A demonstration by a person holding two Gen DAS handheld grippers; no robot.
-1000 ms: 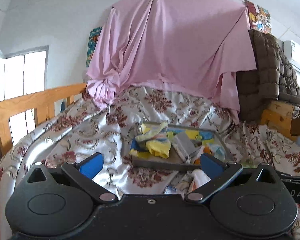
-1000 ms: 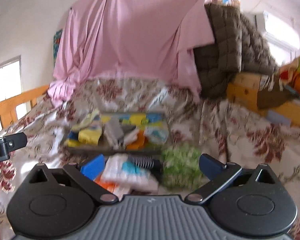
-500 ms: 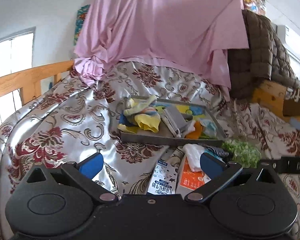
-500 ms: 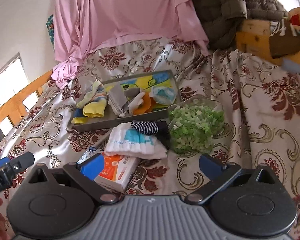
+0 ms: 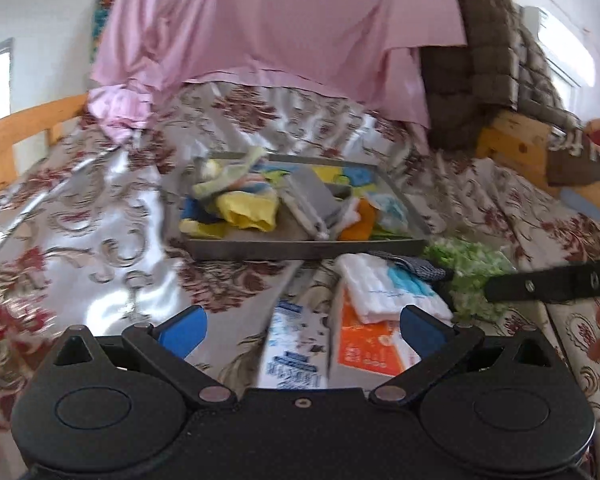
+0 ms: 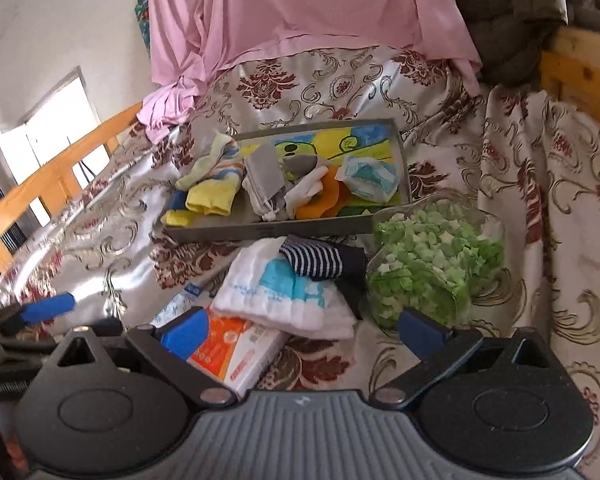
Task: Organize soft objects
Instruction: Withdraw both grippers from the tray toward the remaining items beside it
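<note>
Tray (image 6: pixel 268 228): grey, shallow, lying on the bed's floral satin cover (image 6: pixel 380 80); its printed cartoon bottom is mostly hidden under the soft things piled in it.
Soft things in the tray: yellow cloth (image 6: pixel 212 198), striped pastel sock (image 6: pixel 216 160), grey pouch (image 6: pixel 265 178), orange piece (image 6: pixel 320 204) and a white-and-blue packet (image 6: pixel 368 179); how many pieces lie beneath them cannot be made out.
Folded white cloth (image 6: pixel 288 300): just in front of the tray, blue print on it, resting partly on an orange carton (image 6: pixel 232 354).
Navy striped sock (image 6: pixel 314 258): on the white cloth, against the tray's near wall; its dark end is half hidden.
Green bag (image 6: pixel 432 256): clear bag of small green pieces, to the right of the tray's near corner.
Writing: the orange carton and the white-and-blue carton (image 5: pixel 290 354) beside it carry print too blurred to read; both are cut off by the tongs' bodies.
Left tongs (image 5: pixel 302 328): wide apart and empty, in front of the tray, above the two cartons.
Right tongs (image 6: pixel 304 330): wide apart and empty, in front of the tray, above the white cloth.
Left view: motion-blurred, so tray details are soft; the right tool crosses its right edge as a dark bar with partly cut-off letters.
Behind the tray: pink sheet (image 6: pixel 300 12) hanging on the wall.
</note>
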